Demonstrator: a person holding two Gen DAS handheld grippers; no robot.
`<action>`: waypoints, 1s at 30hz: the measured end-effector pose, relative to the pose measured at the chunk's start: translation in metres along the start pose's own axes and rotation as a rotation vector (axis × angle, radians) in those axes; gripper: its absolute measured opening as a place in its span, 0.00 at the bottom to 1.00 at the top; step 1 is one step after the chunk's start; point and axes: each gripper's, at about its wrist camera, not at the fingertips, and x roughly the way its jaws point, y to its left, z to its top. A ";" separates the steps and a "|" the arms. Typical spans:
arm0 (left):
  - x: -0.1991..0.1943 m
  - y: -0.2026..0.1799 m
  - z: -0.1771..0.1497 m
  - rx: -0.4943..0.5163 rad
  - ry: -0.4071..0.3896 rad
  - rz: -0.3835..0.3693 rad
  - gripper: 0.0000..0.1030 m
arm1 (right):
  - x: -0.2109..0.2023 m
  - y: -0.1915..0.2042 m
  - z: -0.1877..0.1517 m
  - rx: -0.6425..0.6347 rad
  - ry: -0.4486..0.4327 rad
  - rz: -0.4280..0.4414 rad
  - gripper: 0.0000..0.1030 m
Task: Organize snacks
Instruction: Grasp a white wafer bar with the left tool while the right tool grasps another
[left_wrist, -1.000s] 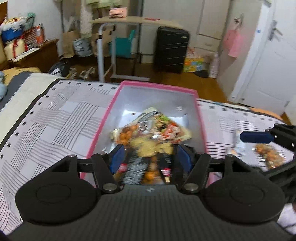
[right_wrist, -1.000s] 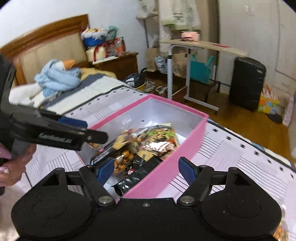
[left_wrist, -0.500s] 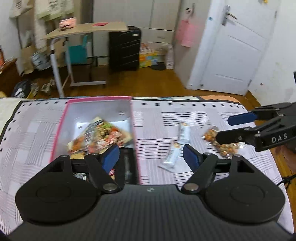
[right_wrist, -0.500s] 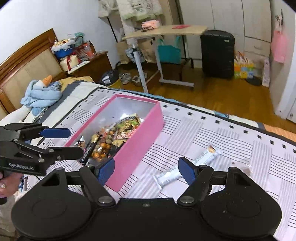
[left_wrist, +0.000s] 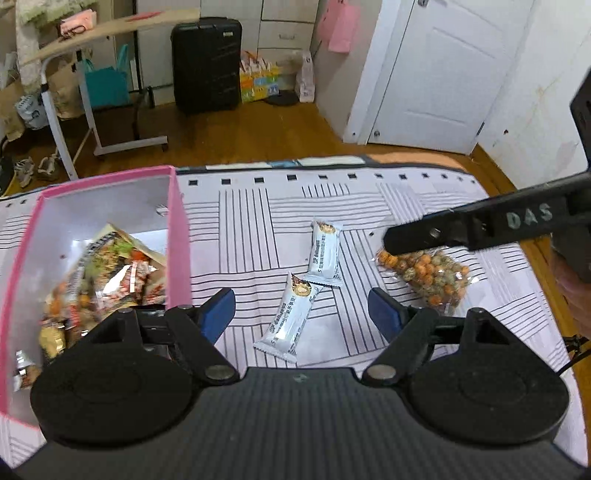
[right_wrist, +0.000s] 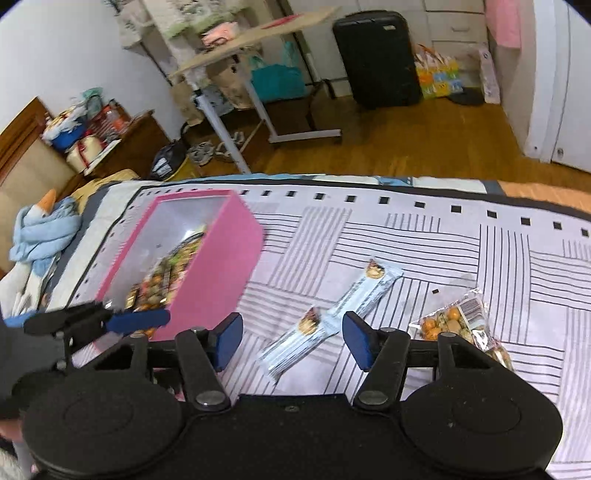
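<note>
A bed covered with a white sheet printed in black woven line blocks (left_wrist: 258, 221) fills the lower half of both views. At its left part sits a rectangular pink cardboard box with a pale grey inside (left_wrist: 176, 229), open at the top and holding a heap of mixed snack packets (left_wrist: 110, 269) in orange, green and red wrappers.

The left gripper (left_wrist: 302, 310), black with blue pads, hovers over the sheet just right of the box; its jaws stand wide apart and hold nothing. The right gripper (right_wrist: 292, 339), of the same make, hangs low over the sheet with its jaws also wide open and empty.

On the sheet to the right of the box lie three loose snacks. A clear bag of orange and green coated nuts (left_wrist: 424, 275) lies furthest right, partly under a right-gripper finger in the left wrist view. Two white wrapped snack bars lie between it and the box: the far bar (left_wrist: 325, 254) and the near bar (left_wrist: 290, 317), their ends touching or overlapping.
</note>
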 end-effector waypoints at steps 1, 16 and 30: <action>0.009 0.000 0.000 -0.004 0.009 0.005 0.75 | 0.010 -0.005 0.000 0.008 0.005 -0.004 0.60; 0.104 -0.009 -0.028 0.087 -0.047 0.114 0.73 | 0.113 -0.056 -0.018 0.089 -0.038 -0.042 0.56; 0.137 0.001 -0.044 0.075 0.052 0.082 0.54 | 0.133 -0.055 -0.037 0.021 -0.140 -0.072 0.42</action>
